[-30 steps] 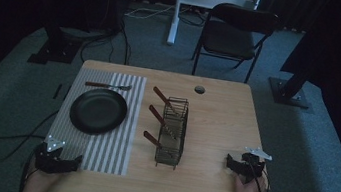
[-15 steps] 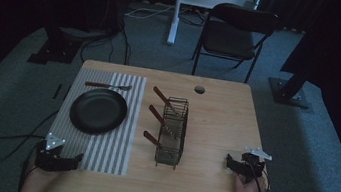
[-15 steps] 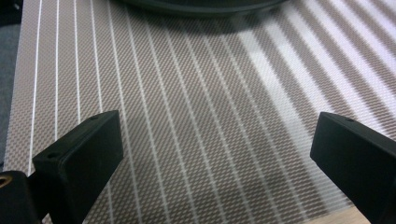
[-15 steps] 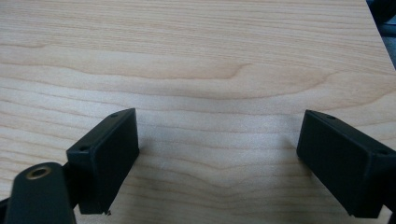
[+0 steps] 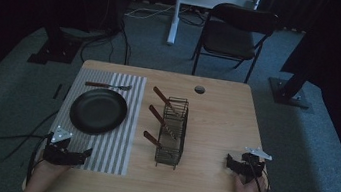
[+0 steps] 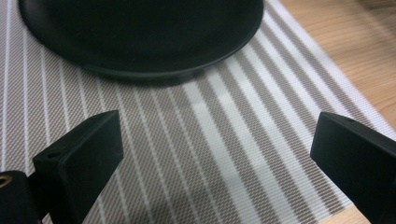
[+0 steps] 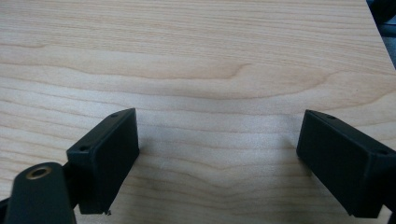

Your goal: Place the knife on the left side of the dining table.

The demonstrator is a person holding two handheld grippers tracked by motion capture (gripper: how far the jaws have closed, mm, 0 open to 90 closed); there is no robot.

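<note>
High view puts the left gripper point(image 5: 83, 154) at about 7 o'clock on the wooden table point(image 5: 226, 119), its jaws spread wide over the near edge of the striped placemat point(image 5: 116, 144) and holding nothing. The black plate point(image 5: 98, 110) lies on that mat at 12 o'clock from the gripper, near it but apart. Left gripper view shows the plate point(image 6: 140, 37) as a round, smooth, matte dish with a low raised rim, its near edge just past the two blunt black fingertips point(image 6: 88, 149). The mat point(image 6: 224, 154) is a coarse woven cloth in grey-brown and pale stripes.

At 5 o'clock on the table the right gripper point(image 5: 229, 162) rests low, jaws also wide apart and empty; right gripper view shows pale wood grain point(image 7: 196, 70) between them. A wire rack point(image 5: 172, 131) stands at the table's middle with three wooden-handled utensils point(image 5: 158, 116) poking out toward 10 o'clock, well apart from both grippers. A fork point(image 5: 108, 85) lies across the mat at 12 o'clock of the plate.
</note>
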